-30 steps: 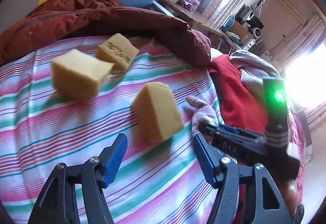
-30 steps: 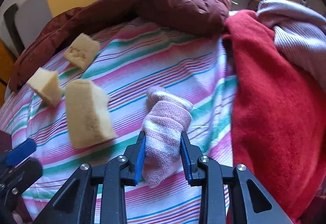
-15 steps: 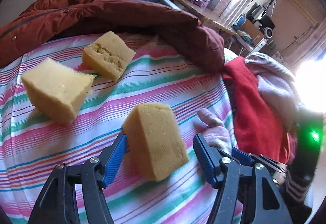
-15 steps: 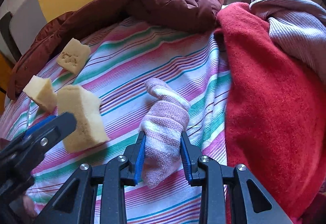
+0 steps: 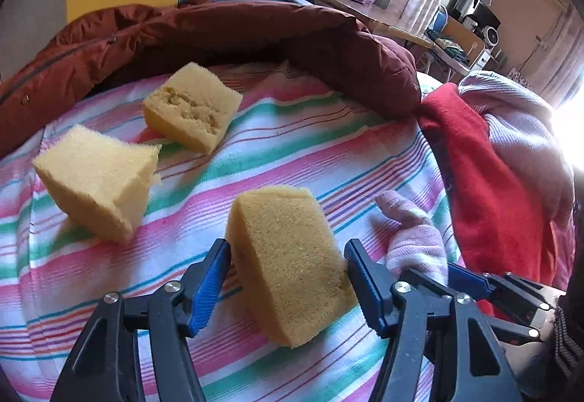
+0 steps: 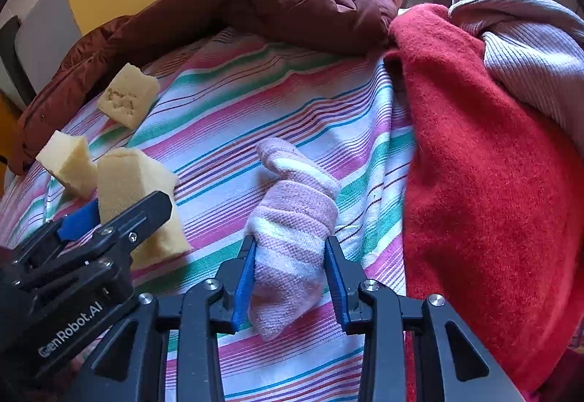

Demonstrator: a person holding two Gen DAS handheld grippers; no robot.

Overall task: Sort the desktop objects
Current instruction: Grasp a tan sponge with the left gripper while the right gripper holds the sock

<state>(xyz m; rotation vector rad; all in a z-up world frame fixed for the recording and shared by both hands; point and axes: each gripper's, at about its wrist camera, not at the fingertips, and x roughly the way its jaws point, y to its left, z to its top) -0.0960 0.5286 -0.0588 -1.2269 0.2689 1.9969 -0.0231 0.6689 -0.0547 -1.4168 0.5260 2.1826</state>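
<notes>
Three yellow sponge blocks lie on a striped cloth [image 5: 292, 146]. The nearest sponge [image 5: 288, 263] stands between the jaws of my left gripper [image 5: 286, 248], which are closing; the blue pads sit at its two sides and the foam shows no squeeze. A second sponge [image 5: 95, 179] lies to the left and a pitted one [image 5: 191, 106] farther back. My right gripper [image 6: 290, 241] holds a pink-and-white striped sock [image 6: 292, 215] that rests on the cloth; its jaws are opening, with both pads still against the sock. The nearest sponge [image 6: 135, 183] also shows at the left of the right wrist view.
A maroon padded jacket [image 5: 255, 37] curls round the back of the cloth. A red blanket [image 6: 492, 164] and a lilac knit [image 6: 529, 48] are piled on the right. A blue-and-yellow chair back and a cluttered desk stand behind.
My left gripper has moved forward and down, so the nearest sponge now stands between its jaws. The right gripper's jaws have spread slightly around the sock; that hand stayed put.
</notes>
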